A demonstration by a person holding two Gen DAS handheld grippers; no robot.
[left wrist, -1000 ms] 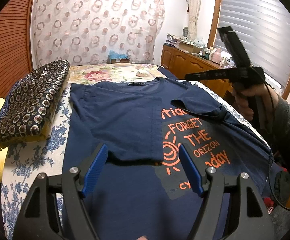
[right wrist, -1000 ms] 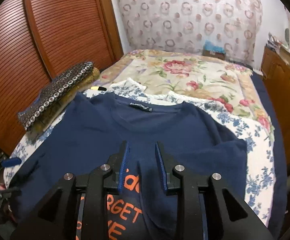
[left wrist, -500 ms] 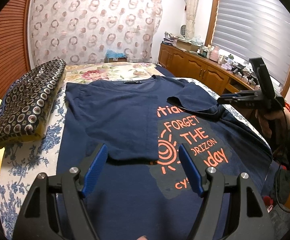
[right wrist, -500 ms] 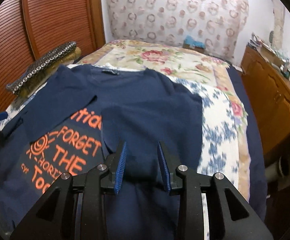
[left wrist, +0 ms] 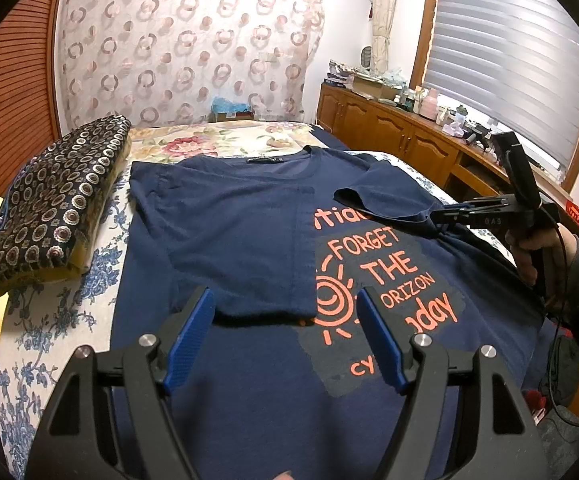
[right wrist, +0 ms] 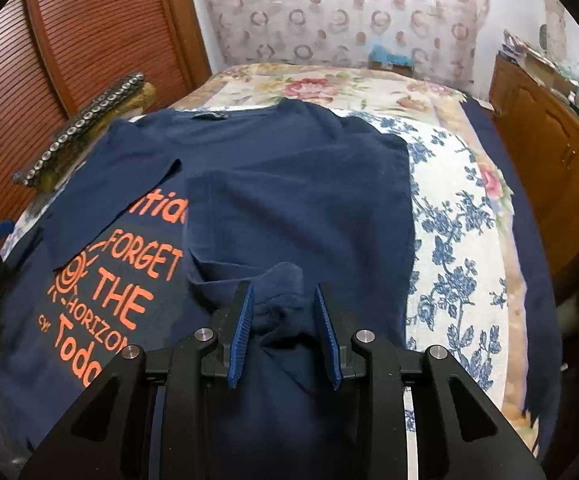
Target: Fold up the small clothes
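We hold a bunched fold of the navy T-shirt (right wrist: 289, 184) between the narrowly set jaws of the right gripper (right wrist: 285, 320); the shirt's long axis runs towards 12 o'clock. Left gripper (left wrist: 285, 336) hangs wide open, holding nothing. Soft matte knit, orange print (left wrist: 373, 276) at 10 o'clock; floral bedspread (right wrist: 457, 240) beyond

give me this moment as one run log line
stage: side folds | t-shirt: flat on bed, left side folded in | left gripper: open above shirt | right gripper: bunched right-side fabric between fingers
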